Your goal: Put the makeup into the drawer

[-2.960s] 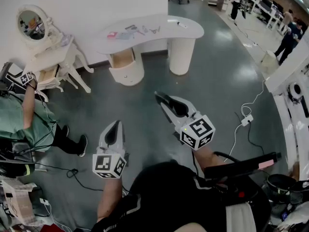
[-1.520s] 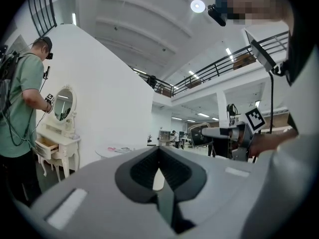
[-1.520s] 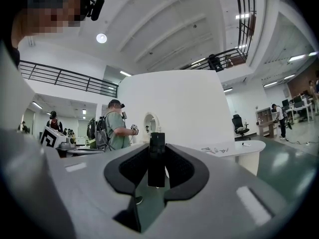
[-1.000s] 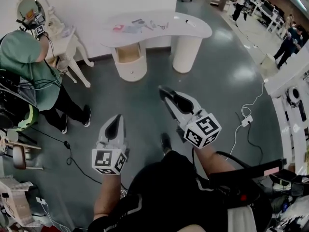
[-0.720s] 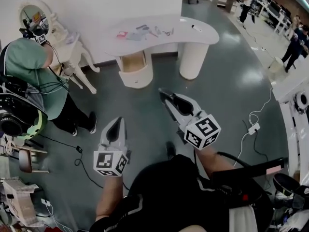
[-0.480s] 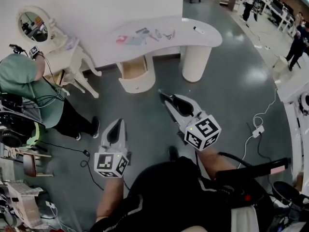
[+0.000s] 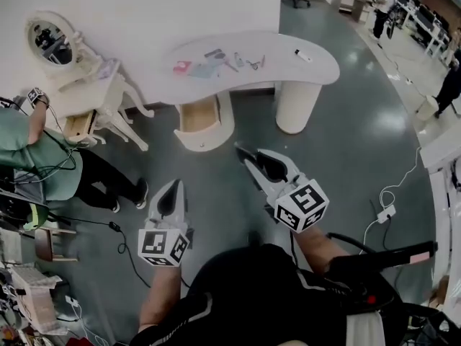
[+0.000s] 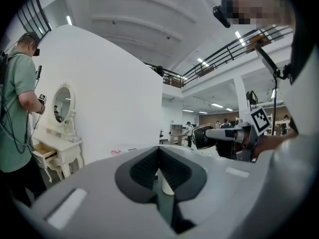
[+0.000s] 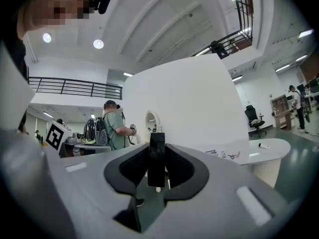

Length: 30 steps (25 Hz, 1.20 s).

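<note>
Makeup point(image 7: 216, 62): several small pieces, one pink, scattered on a curved white table point(image 7: 292, 74) against the wall point(image 7: 144, 6); a white tube point(image 7: 302, 55) lies apart toward the table's right end.

Drawer point(image 7: 197, 114): under the table's left pedestal, pulled open; contents cannot be made out.

Right gripper point(image 7: 243, 154): jaws narrow, clamped on a black stick point(image 9: 156, 158) standing upright between the pads; probably a makeup piece, kind unclear. Held over the floor, well short of the drawer.

Left gripper point(image 7: 171, 187): jaws together, nothing between them.

Progress: early, by the look of it. One piece is in hand but not delivered, and the rest lie on the table. Left to do: reach the drawer, drop the stick in, then fetch the others.

Surface and room: glossy grey floor point(image 7: 346, 135), with a cable point(image 7: 385, 213) trailing at right. A white dressing table point(image 7: 94, 85) with an oval mirror point(image 7: 45, 38) stands at left, a person in green point(image 7: 36, 157) beside it. Open hall with desks and chairs beyond.
</note>
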### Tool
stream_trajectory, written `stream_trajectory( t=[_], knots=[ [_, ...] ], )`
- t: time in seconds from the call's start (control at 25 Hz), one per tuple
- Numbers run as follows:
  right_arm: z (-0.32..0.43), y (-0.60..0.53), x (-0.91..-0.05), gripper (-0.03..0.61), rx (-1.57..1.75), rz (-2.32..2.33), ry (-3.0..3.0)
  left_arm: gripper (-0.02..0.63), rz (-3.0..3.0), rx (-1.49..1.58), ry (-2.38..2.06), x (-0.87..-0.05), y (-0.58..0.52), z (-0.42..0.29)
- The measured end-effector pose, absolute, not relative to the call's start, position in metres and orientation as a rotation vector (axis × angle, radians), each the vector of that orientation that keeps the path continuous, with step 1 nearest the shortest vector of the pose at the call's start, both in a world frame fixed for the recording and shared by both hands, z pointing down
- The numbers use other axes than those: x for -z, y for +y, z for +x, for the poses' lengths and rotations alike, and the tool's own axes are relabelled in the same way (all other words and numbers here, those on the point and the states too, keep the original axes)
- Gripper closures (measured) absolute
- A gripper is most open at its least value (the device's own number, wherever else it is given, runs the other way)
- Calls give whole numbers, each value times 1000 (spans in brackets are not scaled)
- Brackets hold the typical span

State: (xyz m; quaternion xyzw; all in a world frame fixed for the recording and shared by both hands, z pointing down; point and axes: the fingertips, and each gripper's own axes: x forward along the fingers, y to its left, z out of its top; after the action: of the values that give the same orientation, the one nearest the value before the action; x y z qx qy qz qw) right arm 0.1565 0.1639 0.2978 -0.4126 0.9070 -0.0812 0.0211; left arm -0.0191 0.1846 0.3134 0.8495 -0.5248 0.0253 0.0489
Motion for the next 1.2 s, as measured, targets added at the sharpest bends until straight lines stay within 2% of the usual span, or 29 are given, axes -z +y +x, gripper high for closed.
stream_trajectory(
  t=[0.56,1.2],
  knots=[
    [168,98,-301,483,269,-1271,2814,614,2578,-95,-1592,-318,118,-6],
    [77,11,-292,483,250,-1367,2814,614,2631,16,-1499,-315,14,-92]
  ],
)
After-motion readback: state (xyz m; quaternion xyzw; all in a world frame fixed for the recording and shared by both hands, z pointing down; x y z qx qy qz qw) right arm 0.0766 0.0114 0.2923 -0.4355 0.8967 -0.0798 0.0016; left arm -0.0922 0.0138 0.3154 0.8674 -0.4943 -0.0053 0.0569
